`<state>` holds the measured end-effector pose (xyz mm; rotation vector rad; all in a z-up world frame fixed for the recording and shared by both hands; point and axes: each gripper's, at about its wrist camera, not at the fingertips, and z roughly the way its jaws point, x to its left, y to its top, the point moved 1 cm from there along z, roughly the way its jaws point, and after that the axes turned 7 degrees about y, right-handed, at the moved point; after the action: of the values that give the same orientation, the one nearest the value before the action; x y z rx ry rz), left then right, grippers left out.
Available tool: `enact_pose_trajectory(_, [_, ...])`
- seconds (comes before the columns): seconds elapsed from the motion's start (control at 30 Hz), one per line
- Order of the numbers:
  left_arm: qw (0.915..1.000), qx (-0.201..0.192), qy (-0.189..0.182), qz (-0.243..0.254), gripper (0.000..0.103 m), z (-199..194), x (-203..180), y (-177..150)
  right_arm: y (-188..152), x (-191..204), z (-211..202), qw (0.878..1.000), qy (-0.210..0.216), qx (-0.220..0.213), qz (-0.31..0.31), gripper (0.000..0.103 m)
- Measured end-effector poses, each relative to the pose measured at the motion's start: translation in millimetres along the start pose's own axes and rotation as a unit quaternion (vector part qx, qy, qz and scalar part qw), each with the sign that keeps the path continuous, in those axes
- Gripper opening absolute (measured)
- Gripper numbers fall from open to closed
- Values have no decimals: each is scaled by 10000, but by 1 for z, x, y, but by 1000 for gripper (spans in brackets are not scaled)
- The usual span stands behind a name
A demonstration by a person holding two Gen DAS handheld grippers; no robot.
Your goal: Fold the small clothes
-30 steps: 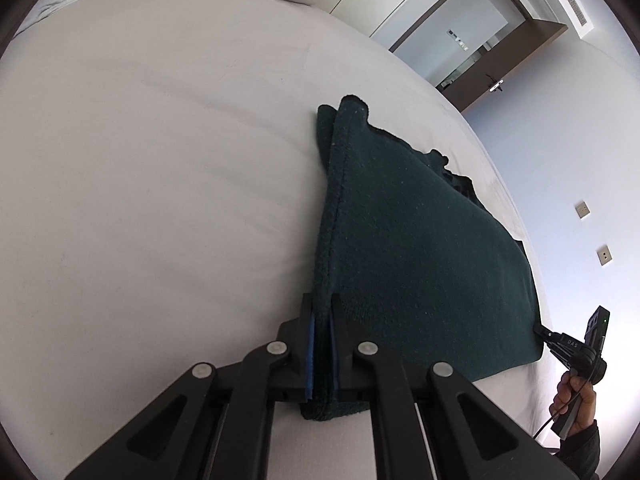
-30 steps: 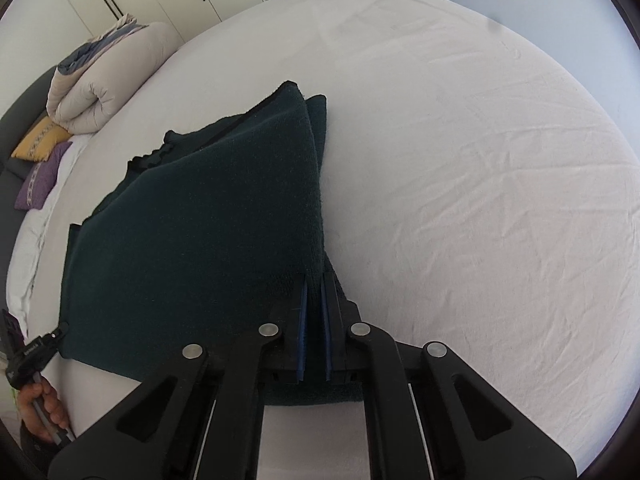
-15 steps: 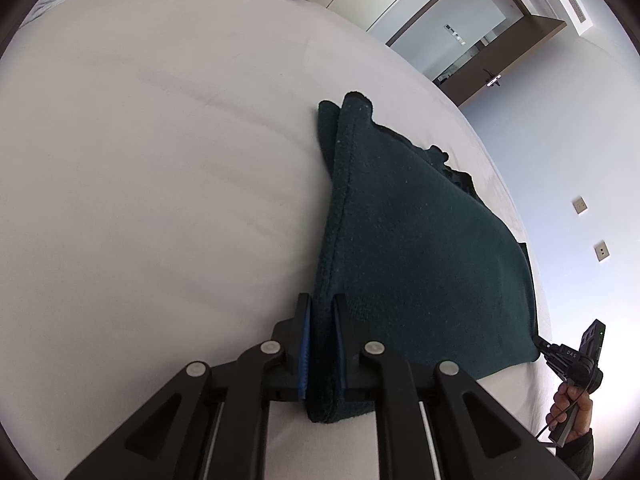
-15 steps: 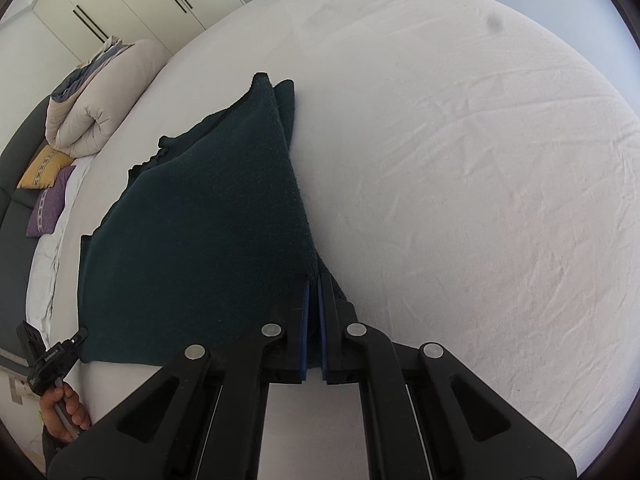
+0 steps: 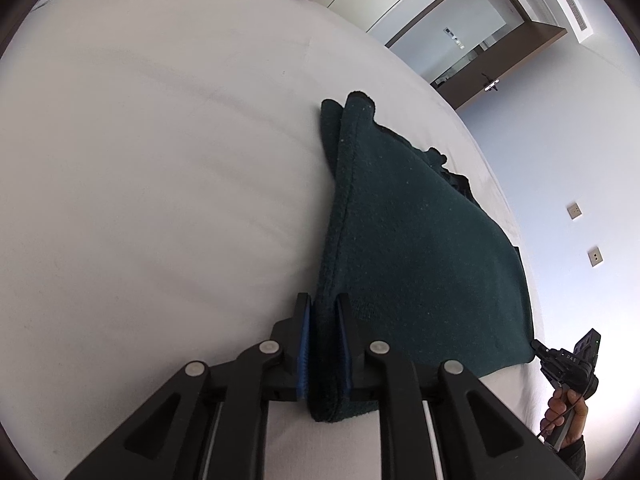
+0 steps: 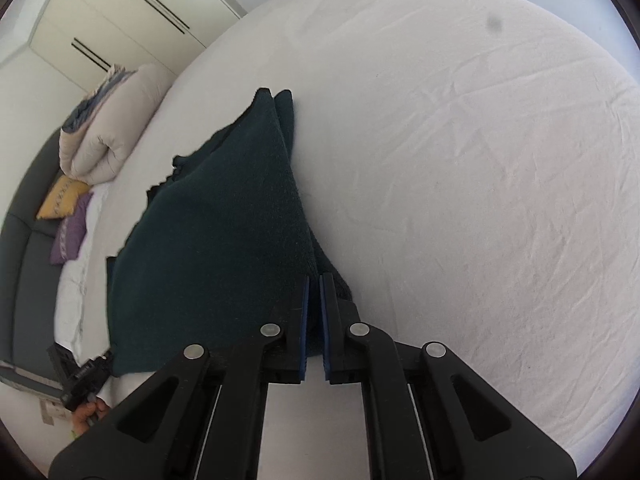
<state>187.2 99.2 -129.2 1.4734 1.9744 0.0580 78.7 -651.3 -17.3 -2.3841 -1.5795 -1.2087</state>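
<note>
A dark green fleece garment (image 5: 412, 256) lies folded over on the white bed sheet (image 5: 160, 184). My left gripper (image 5: 323, 300) is shut on its near corner, with a thick doubled fold between the blue pads. In the right wrist view the same garment (image 6: 224, 232) stretches away to the left. My right gripper (image 6: 315, 280) is shut on the opposite near corner, its pads almost touching with thin cloth between them. Each gripper shows small at the edge of the other's view, at the garment's far corner.
The bed sheet (image 6: 460, 184) is wide and lightly creased. A rolled beige duvet (image 6: 108, 124), a yellow cushion (image 6: 62, 200) and a purple cushion (image 6: 70, 234) lie at the bed's head. Wardrobe doors (image 6: 100, 12) and an open doorway (image 5: 476, 44) stand beyond.
Both grippers have drawn the held edge toward me and lifted it. The right gripper's pads have closed tighter, and less cloth hangs below them.
</note>
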Motion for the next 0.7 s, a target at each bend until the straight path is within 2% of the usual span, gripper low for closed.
enact_pose_trajectory(0.07, [10000, -10, 14, 14, 16, 0, 1, 0, -1, 3, -9, 9999, 31, -159, -25, 5])
enact_pose_trajectory(0.13, [10000, -18, 17, -2, 17, -1, 1, -1, -4, 10, -14, 9991, -108, -273, -311, 5])
enact_pose_trajectory(0.3, [10000, -56, 37, -17, 19, 0, 0, -3, -13, 17, 9, 9929, -788, 147, -883, 5])
enact_pose_trajectory(0.33, [10000, -55, 34, -21, 19, 0, 0, -3, -14, 17, 13, 9904, -960, 176, -975, 5])
enact_pose_trajectory(0.47, [9999, -9, -51, -93, 22, -1, 0, -3, -15, 21, 12, 9874, -1214, 158, -1000, 2])
enact_pose_trajectory(0.53, [9999, -8, -96, -132, 30, -3, 0, -2, -18, 21, 10, 9855, -1341, 173, -1023, 1])
enact_pose_trajectory(0.6, [9998, -102, -103, -149, 54, -9, -3, -2, -21, 14, 7, 9835, -1522, 212, -956, 0])
enact_pose_trajectory(0.67, [9996, -212, -4, -201, 71, -20, -4, -2, -24, 5, 0, 9850, -1466, 264, -876, 0])
enact_pose_trajectory(0.7, [9992, -290, 117, -256, 76, -27, -4, -2, -25, 6, -6, 9850, -1503, 189, -822, 1])
